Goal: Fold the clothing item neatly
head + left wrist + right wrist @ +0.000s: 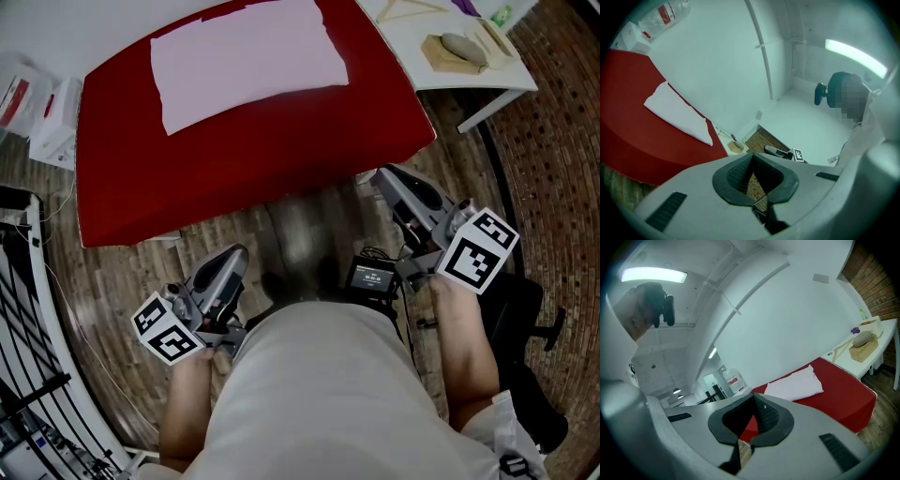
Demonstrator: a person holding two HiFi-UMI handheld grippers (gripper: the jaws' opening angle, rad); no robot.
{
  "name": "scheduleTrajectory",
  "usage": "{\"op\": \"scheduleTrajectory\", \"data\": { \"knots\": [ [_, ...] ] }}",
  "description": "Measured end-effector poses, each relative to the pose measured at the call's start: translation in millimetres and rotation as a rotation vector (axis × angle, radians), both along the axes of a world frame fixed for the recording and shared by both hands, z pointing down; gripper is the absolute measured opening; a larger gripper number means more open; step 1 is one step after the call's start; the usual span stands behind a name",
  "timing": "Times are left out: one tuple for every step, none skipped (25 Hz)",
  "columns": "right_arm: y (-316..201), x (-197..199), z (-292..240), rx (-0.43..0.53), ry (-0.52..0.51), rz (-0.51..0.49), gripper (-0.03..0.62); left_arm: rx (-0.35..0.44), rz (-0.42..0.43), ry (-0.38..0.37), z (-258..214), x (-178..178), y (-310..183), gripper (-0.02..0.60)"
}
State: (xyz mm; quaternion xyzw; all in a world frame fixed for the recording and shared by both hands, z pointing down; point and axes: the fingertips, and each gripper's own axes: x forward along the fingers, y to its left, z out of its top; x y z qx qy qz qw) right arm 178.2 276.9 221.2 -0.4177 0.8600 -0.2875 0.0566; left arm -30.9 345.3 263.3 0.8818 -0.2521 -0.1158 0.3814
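Clothing item (248, 61) is between neither pair of jaws: the left gripper (754, 190) has its jaws pressed together with nothing in them, and so does the right gripper (751, 423). Both are held close to the person's waist, over the wooden floor (122, 281), well apart from the garment. It lies flat on the far part of the red bench (253, 178) as a pale, smooth rectangle with fairly straight edges, apparently in more than one layer. Judging from that, the folding looks finished or close to it. At most the slightly uneven near left corner could be squared. A white side table (506, 80) stands just beside the bench.
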Motion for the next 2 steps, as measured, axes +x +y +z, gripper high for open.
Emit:
{"op": "scheduleTrajectory", "data": {
  "knots": [
    [0.2, 0.7, 0.0, 0.001, 0.003, 0.003, 0.011, 0.000, 0.002, 0.001, 0.1, 0.4, 0.6, 0.005],
    [0.5, 1.3, 0.1, 0.002, 0.005, 0.006, 0.011, 0.001, 0.005, 0.002, 0.1, 0.8, 1.2, 0.003]
  ]
}}
